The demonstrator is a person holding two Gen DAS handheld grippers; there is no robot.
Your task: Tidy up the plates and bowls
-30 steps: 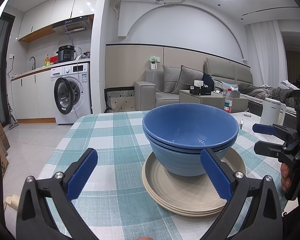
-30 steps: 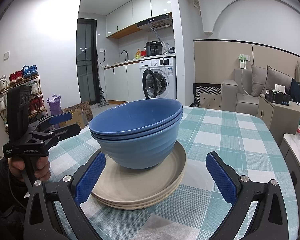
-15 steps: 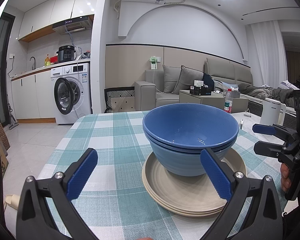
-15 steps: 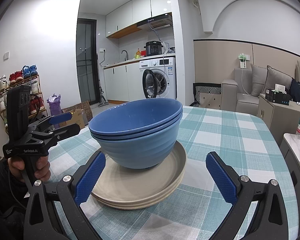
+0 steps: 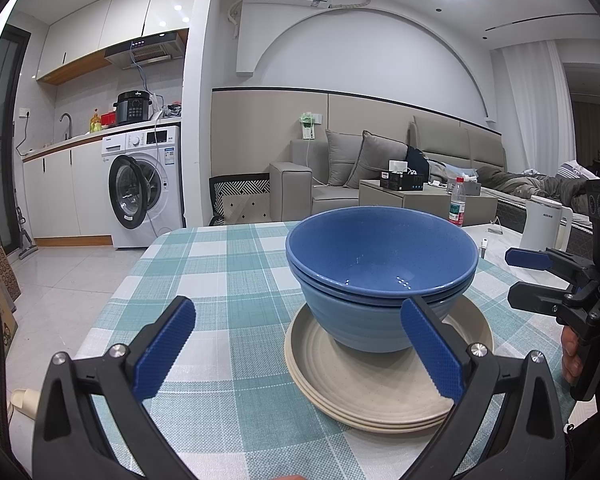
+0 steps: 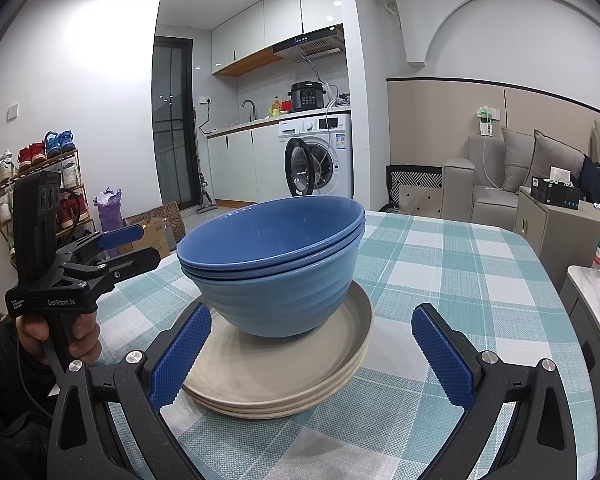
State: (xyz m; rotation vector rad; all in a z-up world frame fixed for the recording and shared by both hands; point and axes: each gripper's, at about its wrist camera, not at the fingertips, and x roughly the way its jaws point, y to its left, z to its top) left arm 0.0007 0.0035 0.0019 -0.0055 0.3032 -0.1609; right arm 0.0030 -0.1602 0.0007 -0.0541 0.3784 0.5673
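Observation:
A nested stack of blue bowls [image 5: 380,280] sits on a stack of beige plates [image 5: 372,388] on the checked tablecloth [image 5: 228,280]. The same bowls [image 6: 276,264] and plates [image 6: 284,376] show in the right wrist view. My left gripper [image 5: 296,352] is open and empty, low over the table, its right pad in front of the bowls. My right gripper [image 6: 312,352] is open and empty, its jaws either side of the plates' near edge. Each gripper shows in the other's view, the right one [image 5: 540,276] at the right and the left one [image 6: 116,248] at the left.
A white kettle [image 5: 544,224] and a water bottle [image 5: 456,208] stand beyond the table's right side. A washing machine [image 5: 144,184] and a sofa [image 5: 340,176] lie further back. The table's left edge drops to the tiled floor [image 5: 52,280].

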